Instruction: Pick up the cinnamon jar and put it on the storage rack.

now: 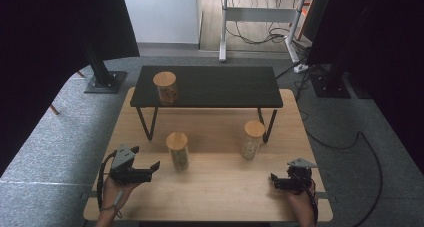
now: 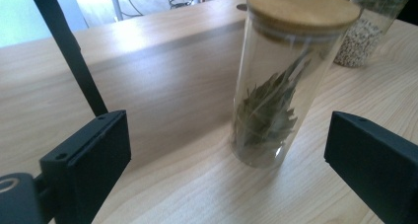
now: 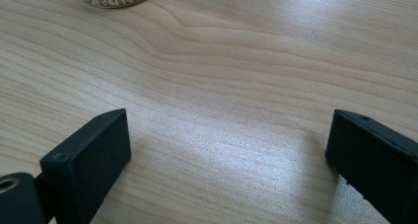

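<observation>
High view finds both the left gripper (image 1: 153, 168) and right gripper (image 1: 274, 179) spread wide, empty; three jars untouched, nothing begun on the bench (image 1: 215, 187).

A light wooden counter (image 1: 210, 187) carries a black shelf (image 1: 210, 87) on thin legs. Just ahead of the left hand-held gripper (image 1: 152, 169) stands a leaf jar (image 1: 178, 150); a seed jar (image 1: 252, 139) stands farther off.

High view down over the table (image 1: 210, 192); both gripper views low, close, across its wood.
</observation>
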The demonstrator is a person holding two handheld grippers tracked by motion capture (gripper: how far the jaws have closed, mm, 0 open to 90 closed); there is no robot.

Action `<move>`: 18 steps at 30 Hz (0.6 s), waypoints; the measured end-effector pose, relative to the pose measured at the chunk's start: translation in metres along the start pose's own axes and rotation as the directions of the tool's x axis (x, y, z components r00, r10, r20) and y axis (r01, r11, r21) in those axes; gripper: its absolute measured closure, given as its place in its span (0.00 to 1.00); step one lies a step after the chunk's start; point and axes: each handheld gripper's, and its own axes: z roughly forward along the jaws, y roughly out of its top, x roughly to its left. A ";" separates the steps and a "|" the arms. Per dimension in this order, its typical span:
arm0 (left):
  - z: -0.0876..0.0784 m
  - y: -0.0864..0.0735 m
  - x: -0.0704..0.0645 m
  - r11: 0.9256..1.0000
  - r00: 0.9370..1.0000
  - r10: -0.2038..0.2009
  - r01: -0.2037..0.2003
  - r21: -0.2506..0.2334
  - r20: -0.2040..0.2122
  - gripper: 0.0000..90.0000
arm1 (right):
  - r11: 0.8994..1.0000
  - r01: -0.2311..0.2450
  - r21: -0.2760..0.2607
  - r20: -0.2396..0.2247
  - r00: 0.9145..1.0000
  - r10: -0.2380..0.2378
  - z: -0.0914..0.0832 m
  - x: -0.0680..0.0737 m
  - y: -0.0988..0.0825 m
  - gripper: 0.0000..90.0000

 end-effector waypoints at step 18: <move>0.007 -0.034 -0.001 0.998 1.000 -0.022 0.023 0.058 -0.023 0.04 | 1.000 0.000 0.000 0.000 1.000 0.000 0.000 0.000 0.000 0.03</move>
